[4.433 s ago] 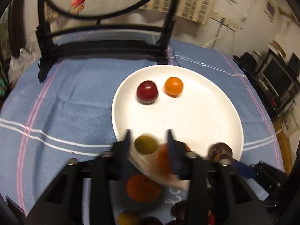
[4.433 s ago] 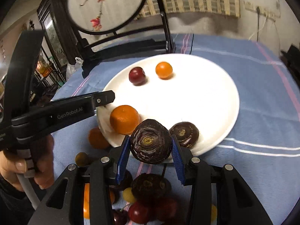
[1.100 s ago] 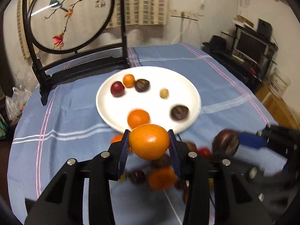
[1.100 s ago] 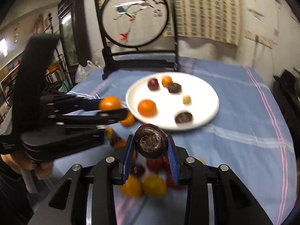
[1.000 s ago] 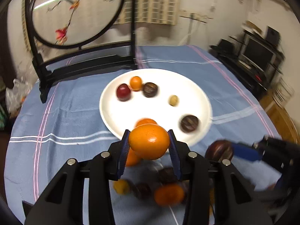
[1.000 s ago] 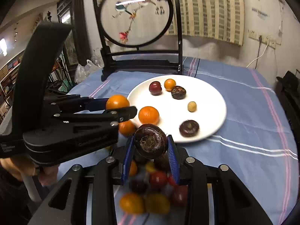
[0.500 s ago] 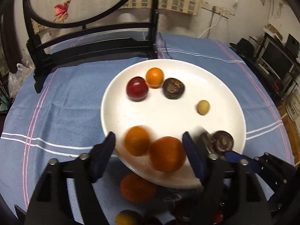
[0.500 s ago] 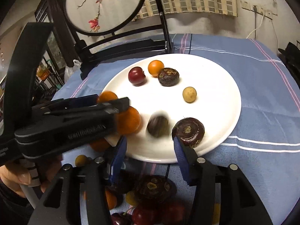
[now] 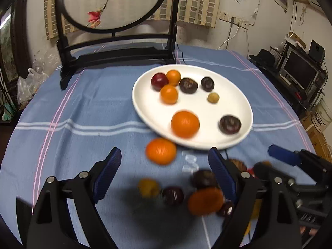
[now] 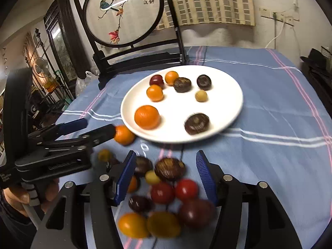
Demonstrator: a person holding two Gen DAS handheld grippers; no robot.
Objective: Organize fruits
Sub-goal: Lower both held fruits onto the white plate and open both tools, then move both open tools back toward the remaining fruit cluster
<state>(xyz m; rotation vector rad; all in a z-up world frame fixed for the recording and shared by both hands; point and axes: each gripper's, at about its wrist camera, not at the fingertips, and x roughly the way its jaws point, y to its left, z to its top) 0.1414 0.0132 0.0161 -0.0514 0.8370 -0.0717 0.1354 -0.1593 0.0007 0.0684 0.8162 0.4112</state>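
Note:
A white plate (image 9: 145, 108) (image 10: 228, 103) on the blue cloth holds several fruits, among them a large orange (image 9: 185, 124) (image 10: 147, 117) and a dark brown fruit (image 9: 230, 124) (image 10: 196, 123). My left gripper (image 9: 165, 174) is open and empty, above an orange on the cloth (image 9: 161, 150) and a loose pile of fruits (image 9: 205, 201). My right gripper (image 10: 166, 178) is open and empty over the same pile (image 10: 164, 193). The left gripper also shows in the right wrist view (image 10: 91, 129).
A dark wooden stand with a round embroidered screen (image 9: 116, 4) (image 10: 124, 12) stands behind the plate. The round table's edges drop off on both sides. A monitor and shelves (image 9: 298, 70) stand to the right.
Both grippers have let go of their fruits onto the plate, opened wide and pulled back toward the pile of fruits on the cloth.

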